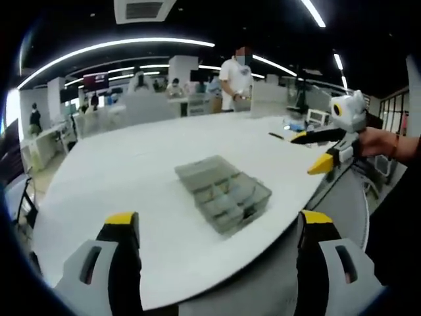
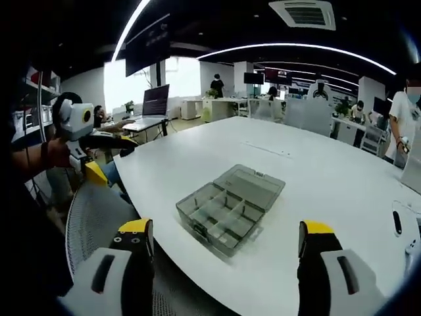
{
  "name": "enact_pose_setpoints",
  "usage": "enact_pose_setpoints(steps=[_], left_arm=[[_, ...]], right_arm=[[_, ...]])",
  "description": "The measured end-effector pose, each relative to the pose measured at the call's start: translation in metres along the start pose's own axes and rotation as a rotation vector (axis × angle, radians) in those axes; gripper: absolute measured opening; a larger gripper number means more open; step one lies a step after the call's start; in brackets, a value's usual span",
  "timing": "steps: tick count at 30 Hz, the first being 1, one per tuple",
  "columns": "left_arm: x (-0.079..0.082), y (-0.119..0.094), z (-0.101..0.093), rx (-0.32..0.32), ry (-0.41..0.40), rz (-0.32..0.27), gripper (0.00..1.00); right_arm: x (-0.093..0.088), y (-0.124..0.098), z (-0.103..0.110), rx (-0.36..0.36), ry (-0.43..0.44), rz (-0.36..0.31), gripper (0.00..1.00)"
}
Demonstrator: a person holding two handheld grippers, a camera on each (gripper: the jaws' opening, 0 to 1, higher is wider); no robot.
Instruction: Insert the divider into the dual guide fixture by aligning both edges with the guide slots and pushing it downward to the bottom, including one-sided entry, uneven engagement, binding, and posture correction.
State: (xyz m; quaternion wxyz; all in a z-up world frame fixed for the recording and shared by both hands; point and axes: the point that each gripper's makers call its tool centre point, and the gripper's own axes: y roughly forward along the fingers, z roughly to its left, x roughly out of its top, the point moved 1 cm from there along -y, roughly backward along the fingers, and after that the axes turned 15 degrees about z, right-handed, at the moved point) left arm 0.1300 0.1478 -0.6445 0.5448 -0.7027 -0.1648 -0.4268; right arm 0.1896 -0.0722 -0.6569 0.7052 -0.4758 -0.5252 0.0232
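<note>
Room: open-plan office, ceiling light strips, we see desks and monitors behind.
Surface: big white round-edged surface [image 2: 329, 178], mostly bare where we look.
Left gripper [image 1: 217, 227]: near edge of the surface, jaws spread wide, yellow tips, nothing between them. We also see it in the right gripper view [image 2: 99, 155], off the surface edge at the left, held in a hand [image 2: 56, 155].
Right gripper [image 2: 223, 237]: also at the near edge, jaws released and well apart, nothing held. In the left gripper view it sits at the right [image 1: 325, 150], past the surface rim, held in a hand [image 1: 378, 140], tips apart.
Organizer box [image 2: 230, 205]: clear grey plastic compartment box, lying on the surface just ahead of both grippers, touching neither. In the left gripper view [image 1: 223, 192] it sits between the jaws' line of sight, near the surface edge.
Box lid: open, laid flat behind the tray in the right gripper view.
Divider: we can't pick out a loose one; partitions inside the tray are too small to tell.
Mesh chair [image 2: 99, 220]: below the surface edge, left.
Far: person in white top [image 1: 235, 79] standing beyond the surface.
</note>
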Motion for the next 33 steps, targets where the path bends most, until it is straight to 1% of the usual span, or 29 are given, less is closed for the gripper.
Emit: enact_pose_setpoints(steps=[5,10,13,17,20,24,30,33], left_arm=[[-0.001,0.003,-0.001,-0.010,0.004,0.010,0.99],[0.002,0.003,-0.007,-0.026,0.018,0.001,0.99],[0.000,0.004,-0.009,-0.032,0.013,0.006,0.99],[-0.002,0.004,-0.011,-0.035,0.016,0.013,0.99],[-0.002,0.004,-0.012,-0.039,0.009,0.006,0.99],[-0.004,0.005,-0.011,-0.036,0.007,0.010,0.99],[-0.004,0.004,-0.008,-0.026,-0.009,-0.001,0.99],[-0.005,0.004,-0.006,-0.018,-0.015,0.002,0.99]], right_arm=[[-0.003,0.004,-0.001,-0.001,0.006,0.019,0.88],[-0.007,0.005,0.005,0.006,-0.002,0.028,0.88],[-0.012,0.008,0.008,0.011,-0.012,0.052,0.88],[-0.011,0.007,0.011,0.020,-0.018,0.053,0.88],[-0.010,0.007,0.010,0.018,-0.020,0.055,0.88],[-0.011,0.007,0.009,0.013,-0.025,0.060,0.88],[-0.012,0.011,0.010,0.026,-0.035,0.079,0.88],[-0.010,0.012,0.010,0.029,-0.034,0.076,0.88]])
